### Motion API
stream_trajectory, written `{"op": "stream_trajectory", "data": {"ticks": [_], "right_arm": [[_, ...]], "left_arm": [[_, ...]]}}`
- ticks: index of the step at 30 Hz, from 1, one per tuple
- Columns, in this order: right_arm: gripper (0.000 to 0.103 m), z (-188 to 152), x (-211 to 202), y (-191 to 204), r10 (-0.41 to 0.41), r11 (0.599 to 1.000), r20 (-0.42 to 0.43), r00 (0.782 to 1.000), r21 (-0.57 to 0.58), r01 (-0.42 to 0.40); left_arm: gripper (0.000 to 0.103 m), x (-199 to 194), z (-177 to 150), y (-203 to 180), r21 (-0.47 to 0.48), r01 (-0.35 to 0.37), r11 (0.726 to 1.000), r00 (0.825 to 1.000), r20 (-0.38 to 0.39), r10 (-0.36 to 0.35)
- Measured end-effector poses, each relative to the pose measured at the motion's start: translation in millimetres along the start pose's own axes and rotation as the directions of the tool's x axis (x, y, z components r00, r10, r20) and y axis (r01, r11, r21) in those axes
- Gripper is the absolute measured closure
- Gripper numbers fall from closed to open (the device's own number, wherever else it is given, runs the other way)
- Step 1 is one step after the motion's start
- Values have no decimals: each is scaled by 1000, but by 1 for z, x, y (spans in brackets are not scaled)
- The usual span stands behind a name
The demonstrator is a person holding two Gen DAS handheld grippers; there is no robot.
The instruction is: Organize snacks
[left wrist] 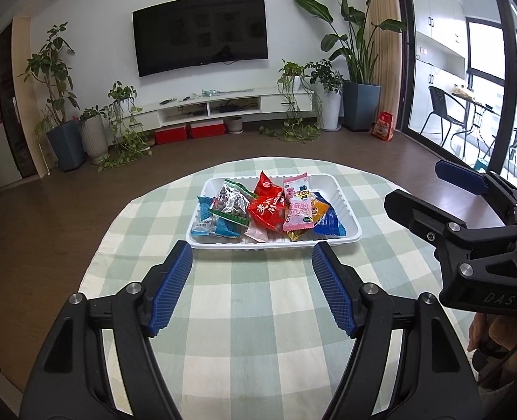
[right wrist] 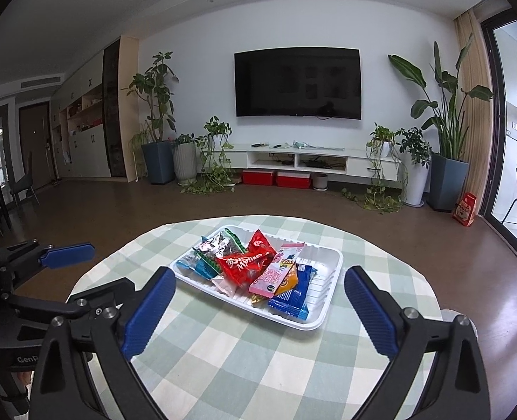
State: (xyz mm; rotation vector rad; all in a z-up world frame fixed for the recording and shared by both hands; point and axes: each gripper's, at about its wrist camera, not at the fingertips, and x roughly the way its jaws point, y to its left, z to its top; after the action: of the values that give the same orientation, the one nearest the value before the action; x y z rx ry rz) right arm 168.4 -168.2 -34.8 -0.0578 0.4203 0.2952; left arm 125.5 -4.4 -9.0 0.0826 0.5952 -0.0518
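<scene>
A white tray sits on the checked table, holding several snack packets: a red packet, a silver and green nut packet, a pink packet, blue packets. My left gripper is open and empty, just short of the tray's near rim. My right gripper is open and empty, its fingers either side of the tray in view, held back above the cloth. The right gripper also shows in the left wrist view; the left gripper shows in the right wrist view.
The round table has a green and white checked cloth. Beyond its far edge is brown floor, a TV wall with a low white cabinet, and potted plants. A glass door is at the right.
</scene>
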Motion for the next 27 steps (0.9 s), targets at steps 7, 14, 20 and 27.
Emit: {"op": "stream_trajectory", "data": {"ticks": [7,14,20,27], "right_arm": [[3,-1,-9,-4,-4,1000,30,1000,0,4],[2,-3,-12,-5,-13,1000,47,999,-10,13],[1,-3,-15,-4,-11,1000,53,999,-11,12],[0,-2,-17,-4,-6,1000,57,998,-11,7]], "left_arm": [[33,-8,-2,-5,3,-21,1000,1000,6,21],[33,-10,-2,-6,5,-22,1000,1000,7,22],[33,-10,-2,-7,4,-23,1000,1000,7,23],[32,-10,-2,-8,6,-23,1000,1000,8,23]]}}
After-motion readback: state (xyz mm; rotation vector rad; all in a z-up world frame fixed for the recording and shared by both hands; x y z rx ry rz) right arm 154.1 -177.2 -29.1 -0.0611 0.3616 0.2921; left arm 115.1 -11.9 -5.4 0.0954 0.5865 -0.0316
